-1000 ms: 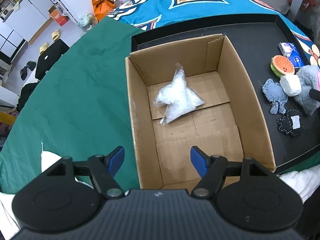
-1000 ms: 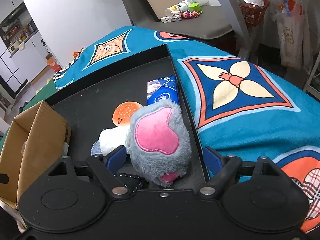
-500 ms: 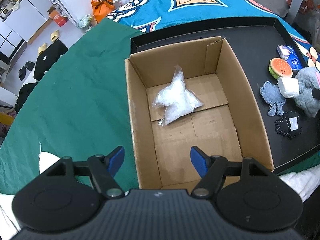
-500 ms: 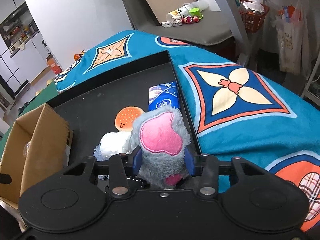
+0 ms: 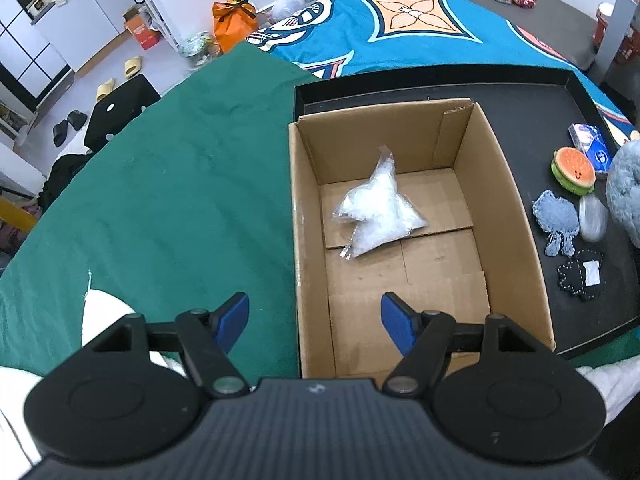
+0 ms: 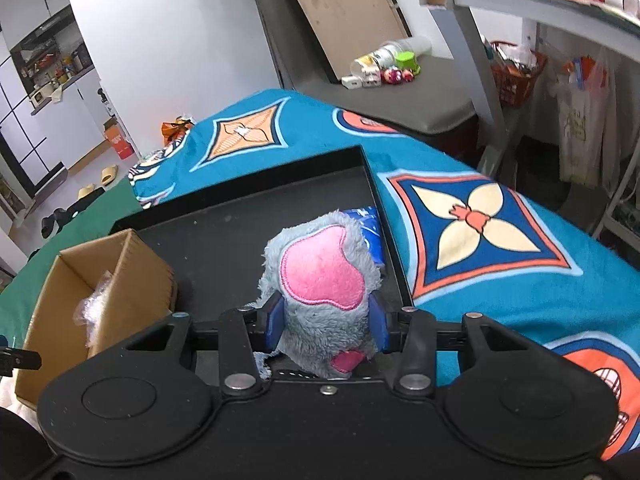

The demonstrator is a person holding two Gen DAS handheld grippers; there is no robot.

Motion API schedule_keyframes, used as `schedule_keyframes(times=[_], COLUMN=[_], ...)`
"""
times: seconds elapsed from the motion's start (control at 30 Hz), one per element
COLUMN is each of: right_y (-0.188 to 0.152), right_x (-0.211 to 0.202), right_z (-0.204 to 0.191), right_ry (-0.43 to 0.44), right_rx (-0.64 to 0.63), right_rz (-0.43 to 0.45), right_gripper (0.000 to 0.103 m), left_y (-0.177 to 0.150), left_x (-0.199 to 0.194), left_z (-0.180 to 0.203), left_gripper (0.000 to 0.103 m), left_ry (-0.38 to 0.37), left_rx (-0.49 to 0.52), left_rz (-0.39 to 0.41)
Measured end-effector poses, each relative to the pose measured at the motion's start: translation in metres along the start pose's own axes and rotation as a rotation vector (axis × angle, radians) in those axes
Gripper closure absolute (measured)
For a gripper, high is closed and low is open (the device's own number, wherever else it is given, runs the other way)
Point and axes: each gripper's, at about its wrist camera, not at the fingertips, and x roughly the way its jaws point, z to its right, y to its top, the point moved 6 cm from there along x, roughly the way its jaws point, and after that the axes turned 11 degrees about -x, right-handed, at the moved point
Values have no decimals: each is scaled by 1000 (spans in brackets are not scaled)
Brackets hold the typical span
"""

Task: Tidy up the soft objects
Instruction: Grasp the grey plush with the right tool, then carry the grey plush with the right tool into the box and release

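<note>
Right gripper (image 6: 326, 326): jaws just closed, pads squeezing grey plush toy (image 6: 320, 280), centre frame | cardboard box (image 6: 96, 280) lies lower left of it, open top up | left gripper (image 5: 314, 320): spread wide, empty, straddling the box's near-left wall | hidden: toy's underside, tray (image 6: 224, 236) beneath it.

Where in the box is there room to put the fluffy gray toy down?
The cardboard box has bare floor in its near half, between the plastic bag and the near wall. The bag fills the middle toward the far end. Outside, the tray is crowded beside the box's right wall, with the burger toy and blue knit piece.
</note>
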Motion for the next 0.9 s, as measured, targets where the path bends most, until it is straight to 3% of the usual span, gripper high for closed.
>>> schedule_keyframes(times=[0.5,0.73,0.9], right_y=[24,37,47], right_x=[-11,-9,-9], right_z=[-47,-83,-109], right_ry=[34,100,125], right_rx=[-85,-79,-119], right_rz=[25,29,45], right_gripper=[61,61,61], left_y=[-1,-2,-3], left_x=[8,20,25], left_z=[-7,-17,-22], left_gripper=[36,52,58], left_ry=[-62,-91,-113], left_rx=[-38,-93,-124], left_rz=[-36,-94,-120])
